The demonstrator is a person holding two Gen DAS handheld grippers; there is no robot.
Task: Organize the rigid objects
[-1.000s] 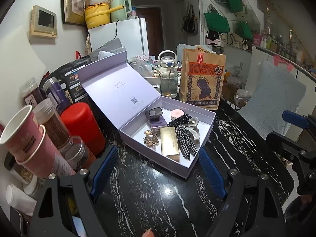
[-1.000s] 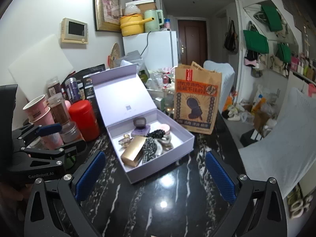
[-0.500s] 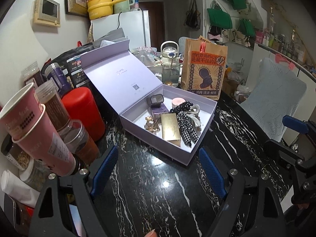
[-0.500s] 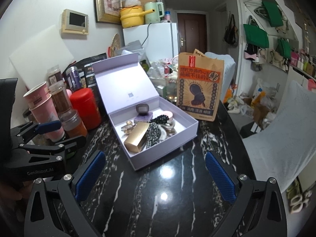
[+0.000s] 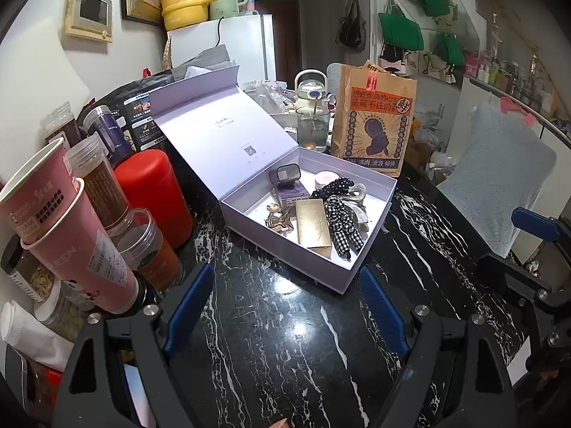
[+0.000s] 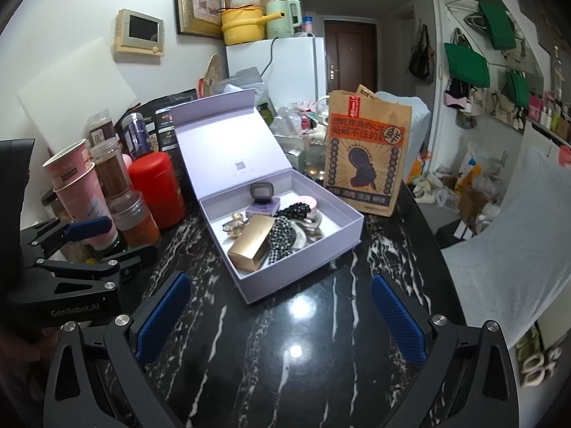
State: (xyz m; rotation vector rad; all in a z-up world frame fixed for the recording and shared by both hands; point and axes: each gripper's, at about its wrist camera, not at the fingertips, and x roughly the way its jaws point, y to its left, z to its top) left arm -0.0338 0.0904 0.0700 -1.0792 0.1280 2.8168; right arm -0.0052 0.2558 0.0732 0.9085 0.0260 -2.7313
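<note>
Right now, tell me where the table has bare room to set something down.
Free: the black table between the box and both hand-held grippers, and right of the box, before the paper bag. Crowded: the left edge, around the red canister and cups.

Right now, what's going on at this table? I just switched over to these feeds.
A person holds a gripper in each hand over a black marble table. Both the left gripper and the right gripper are open and empty, touching nothing. Ahead of them sits an open lavender box already holding a gold case, a checked scrunchie, hair clips and a small purple box. Cups and jars crowd the table's left edge; a paper bag stands behind the box.
</note>
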